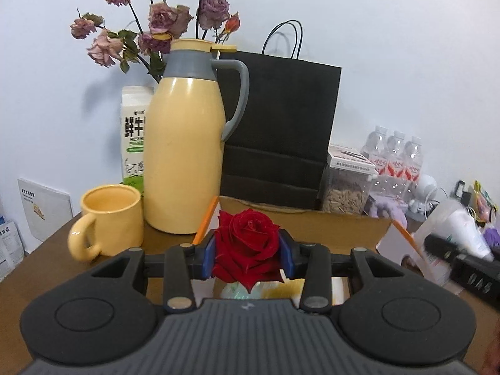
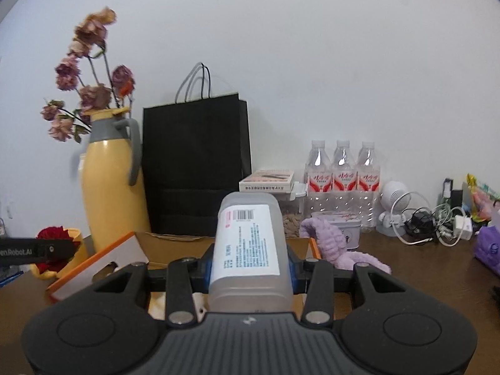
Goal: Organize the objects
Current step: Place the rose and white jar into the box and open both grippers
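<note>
1. Two tools are loaded — the left tool (image 1: 247, 254) pinches a red rose (image 1: 247, 243) between its blue pads, above the open cardboard box (image 1: 328, 228).
2. Right tool (image 2: 250, 265) clamps a frosted plastic bottle (image 2: 250, 243), label up, over the same box on the worktop (image 2: 422, 268).

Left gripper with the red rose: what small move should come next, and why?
Probably carry the red rose left toward the yellow mug. The left gripper holds it above the open cardboard box, and the mug stands empty beside the flask.
</note>
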`<state>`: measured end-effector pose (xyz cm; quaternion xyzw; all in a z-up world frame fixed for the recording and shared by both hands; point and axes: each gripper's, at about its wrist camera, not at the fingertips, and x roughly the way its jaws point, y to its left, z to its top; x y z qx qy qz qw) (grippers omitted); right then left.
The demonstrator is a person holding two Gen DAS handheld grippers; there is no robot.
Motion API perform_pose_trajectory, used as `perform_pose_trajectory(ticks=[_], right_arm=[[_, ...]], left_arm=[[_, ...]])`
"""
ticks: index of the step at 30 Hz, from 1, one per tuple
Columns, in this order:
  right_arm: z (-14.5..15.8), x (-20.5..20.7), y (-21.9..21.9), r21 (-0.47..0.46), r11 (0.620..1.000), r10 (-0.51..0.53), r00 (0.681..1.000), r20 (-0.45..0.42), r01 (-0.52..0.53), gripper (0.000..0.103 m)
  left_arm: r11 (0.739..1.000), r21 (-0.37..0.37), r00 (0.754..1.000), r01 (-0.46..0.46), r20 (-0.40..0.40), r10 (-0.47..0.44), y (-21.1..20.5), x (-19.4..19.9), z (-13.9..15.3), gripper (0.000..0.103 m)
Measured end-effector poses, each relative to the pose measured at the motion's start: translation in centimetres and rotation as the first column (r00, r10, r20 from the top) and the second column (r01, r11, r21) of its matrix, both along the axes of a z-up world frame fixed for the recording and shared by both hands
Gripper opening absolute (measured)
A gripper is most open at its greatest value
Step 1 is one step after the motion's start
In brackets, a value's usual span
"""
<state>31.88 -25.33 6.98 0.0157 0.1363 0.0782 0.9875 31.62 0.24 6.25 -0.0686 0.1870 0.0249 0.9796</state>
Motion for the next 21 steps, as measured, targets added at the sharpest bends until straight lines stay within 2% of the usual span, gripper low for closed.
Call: perform_pose_trajectory(ticks=[4, 9, 18, 20, 21], right_arm=[[-1.4, 3.0, 0.3, -0.020, 1.000, -0.018, 0.999, -0.033, 0.017, 0.040], [-3.0, 4.8, 0.4, -0.045, 0.999, -0.022, 0.997, -0.078, 0.018, 0.040], [-3.8, 5.4, 0.8, -0.069, 0.998, -0.018, 0.992, -0.122, 0.010, 0.040], [-4.0, 5.5, 0.9, -0.073, 0.997, -0.012, 0.990, -0.140, 0.002, 0.040], [-4.1, 5.5, 0.9, -0.073, 0.997, -0.011, 0.989, -0.147, 0.000, 0.040]], left_arm=[[1.000, -0.016, 1.000, -0.012, -0.029, 0.011, -0.4, 2.9, -0.7, 0.041], [1.000, -0.007, 0.997, -0.016, -0.073, 0.015, -0.4, 5.8, -2.1, 0.041], [1.000, 0.024, 0.995, 0.004, -0.098, -0.002, -0.9, 6.6, -3.4, 0.042], [0.999, 0.033, 0.996, 0.003, -0.093, 0.000, -1.1, 6.4, -3.5, 0.049], [0.999, 0.038, 0.996, 0.005, -0.093, -0.002, -1.3, 6.3, -3.5, 0.059]])
